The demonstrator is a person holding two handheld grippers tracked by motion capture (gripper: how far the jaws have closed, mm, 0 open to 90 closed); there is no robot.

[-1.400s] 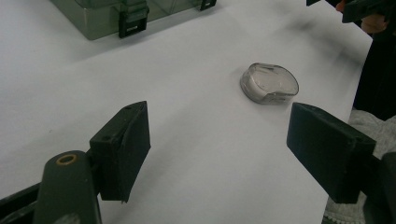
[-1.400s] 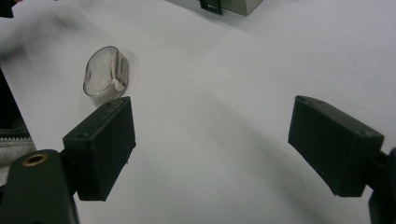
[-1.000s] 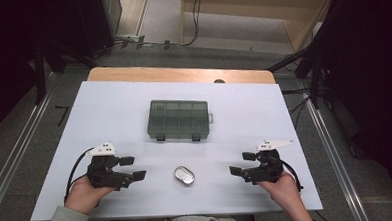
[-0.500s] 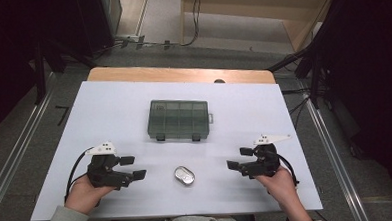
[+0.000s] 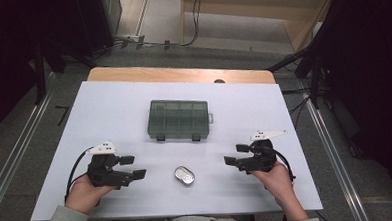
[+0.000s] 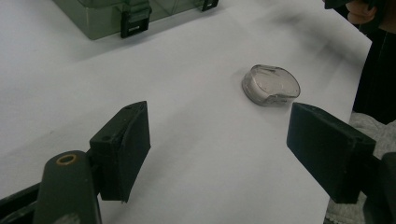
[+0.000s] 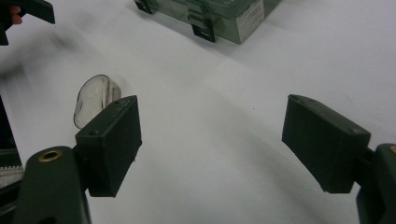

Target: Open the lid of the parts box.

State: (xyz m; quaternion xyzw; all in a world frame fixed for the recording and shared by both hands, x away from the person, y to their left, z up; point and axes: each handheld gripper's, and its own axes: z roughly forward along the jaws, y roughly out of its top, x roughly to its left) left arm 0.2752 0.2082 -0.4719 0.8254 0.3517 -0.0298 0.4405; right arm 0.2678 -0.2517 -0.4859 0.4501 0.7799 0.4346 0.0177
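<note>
My left claw (image 5: 136,166) is wide open and holds nothing. My right claw (image 5: 233,155) is open and empty too. Between them on the white surface (image 5: 109,114) lies the small oval clear plastic case (image 5: 185,175). It looks light, hard and slippery, so I would pinch its long sides. The dark green see-through plastic box (image 5: 178,120) sits farther back.

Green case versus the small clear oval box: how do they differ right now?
The green case is larger, rectangular and split into compartments; the oval box is small, rounded and single. The case is tinted green with black latches on its near edge; the box is clear and shows no latch. The case lies farther back; the box lies between the open grippers. Both rest flat, untouched.
</note>
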